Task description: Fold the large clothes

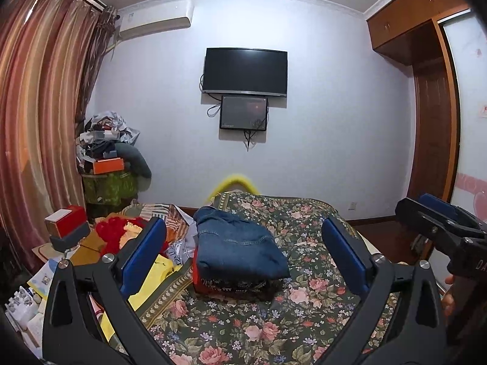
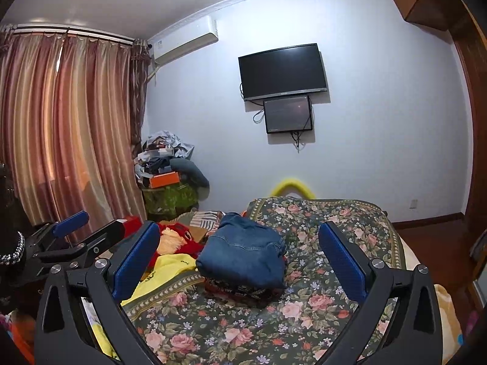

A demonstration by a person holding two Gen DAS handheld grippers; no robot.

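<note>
Both hand-held grippers are raised above the bed (image 1: 304, 319) with nothing between their fingers: the left hand-held gripper (image 1: 243, 252) stands with its blue pads wide apart, and the right hand-held gripper (image 2: 240, 258) likewise. The task item nearest completion is one pair of folded blue jeans (image 1: 240, 249), lying as a compact bundle on the floral bedspread and resting on top of a second folded item with a red and dark pattern (image 1: 231, 284); two pieces are stacked there, so far as can be seen. Judgement: one fold cycle appears finished, and the step in hand is the pause between garments. To the left of the stack lie one yellow garment (image 1: 152, 276), spread loosely at the bed edge, and one red knitted item (image 1: 121, 231) beyond it; both look unfolded. The next move would call for reaching left, pinching the yellow garment at two separate edge points, and drawing it onto the bare floral area in front of the stack, keeping clear of the jeans so the pile is not toppled.
</note>
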